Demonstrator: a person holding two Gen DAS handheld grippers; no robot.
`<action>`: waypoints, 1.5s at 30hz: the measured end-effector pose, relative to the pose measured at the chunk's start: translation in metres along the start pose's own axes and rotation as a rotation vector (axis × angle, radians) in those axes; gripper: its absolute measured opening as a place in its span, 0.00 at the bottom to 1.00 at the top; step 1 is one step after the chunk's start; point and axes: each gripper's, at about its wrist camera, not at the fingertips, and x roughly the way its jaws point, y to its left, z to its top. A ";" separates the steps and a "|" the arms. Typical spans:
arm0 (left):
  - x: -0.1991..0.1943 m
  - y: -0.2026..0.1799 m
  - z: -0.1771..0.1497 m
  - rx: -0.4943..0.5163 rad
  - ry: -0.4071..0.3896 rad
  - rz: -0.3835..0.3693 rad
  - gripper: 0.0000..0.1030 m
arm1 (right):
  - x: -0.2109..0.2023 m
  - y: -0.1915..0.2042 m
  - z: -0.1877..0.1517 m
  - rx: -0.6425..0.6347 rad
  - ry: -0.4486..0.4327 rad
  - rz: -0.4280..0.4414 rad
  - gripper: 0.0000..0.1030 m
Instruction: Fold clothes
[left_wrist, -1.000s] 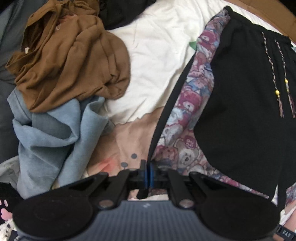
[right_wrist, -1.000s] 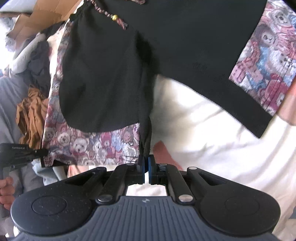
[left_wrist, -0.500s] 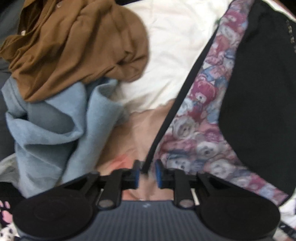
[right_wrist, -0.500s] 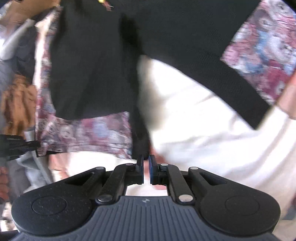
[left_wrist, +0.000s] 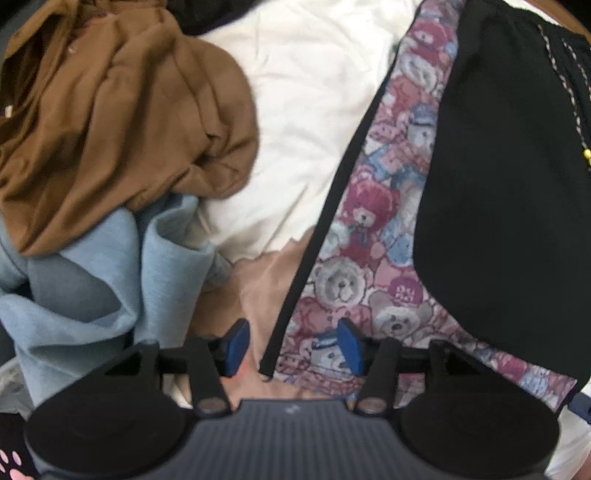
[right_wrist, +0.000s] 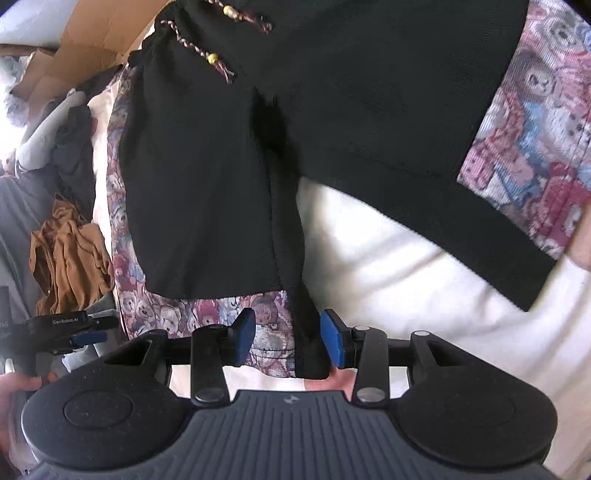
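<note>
Shorts (left_wrist: 498, 184) hem between both | left gripper (left_wrist: 293, 347), right gripper (right_wrist: 288, 339) jaws opening, unclamped | label "GenRobot.AI"

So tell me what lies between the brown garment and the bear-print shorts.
In the left wrist view, bare white bedding separates the brown garment from the bear-print shorts; lower down, a blue garment pokes in from the brown side.

White bedsheet (left_wrist: 306, 110), cardboard box (right_wrist: 99, 48)

Shorts (left_wrist: 498, 184) lie right of 2 heaped garments (left_wrist: 110, 166) (overlapping) on sheet (left_wrist: 306, 110).
</note>
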 end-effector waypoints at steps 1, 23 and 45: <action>0.005 0.000 -0.001 0.006 0.005 0.011 0.54 | 0.002 0.000 0.000 -0.010 0.001 -0.009 0.45; 0.025 -0.003 0.008 0.074 0.080 0.031 0.06 | 0.019 0.006 -0.005 -0.024 0.116 -0.006 0.06; -0.032 -0.099 0.022 0.126 -0.167 0.011 0.34 | -0.045 0.008 0.009 -0.102 -0.224 -0.098 0.45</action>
